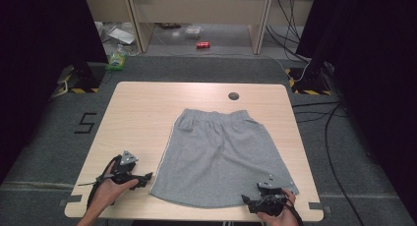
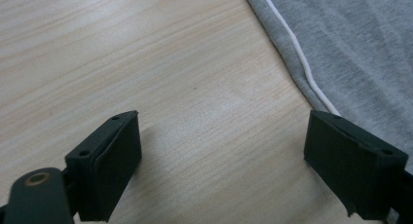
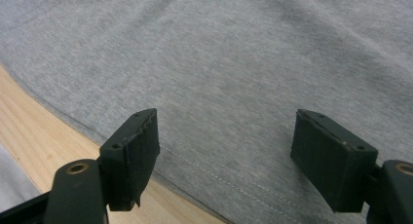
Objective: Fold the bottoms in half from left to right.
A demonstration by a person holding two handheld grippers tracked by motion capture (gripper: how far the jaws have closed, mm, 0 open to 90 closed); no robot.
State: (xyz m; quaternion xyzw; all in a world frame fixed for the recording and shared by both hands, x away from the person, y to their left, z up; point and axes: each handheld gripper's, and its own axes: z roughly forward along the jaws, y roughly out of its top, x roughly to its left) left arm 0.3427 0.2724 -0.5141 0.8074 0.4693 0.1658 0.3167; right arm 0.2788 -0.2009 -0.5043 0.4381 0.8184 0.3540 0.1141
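Grey shorts (image 1: pixel 221 155), white side stripe (image 2: pixel 302 63); pale wood-grain table (image 1: pixel 142 118); black jaws.

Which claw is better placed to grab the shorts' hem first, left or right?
Right, probably. The right claw is open with the hem of the shorts already between its jaws. The left claw is open too, but over bare table, beside the white-piped side edge.
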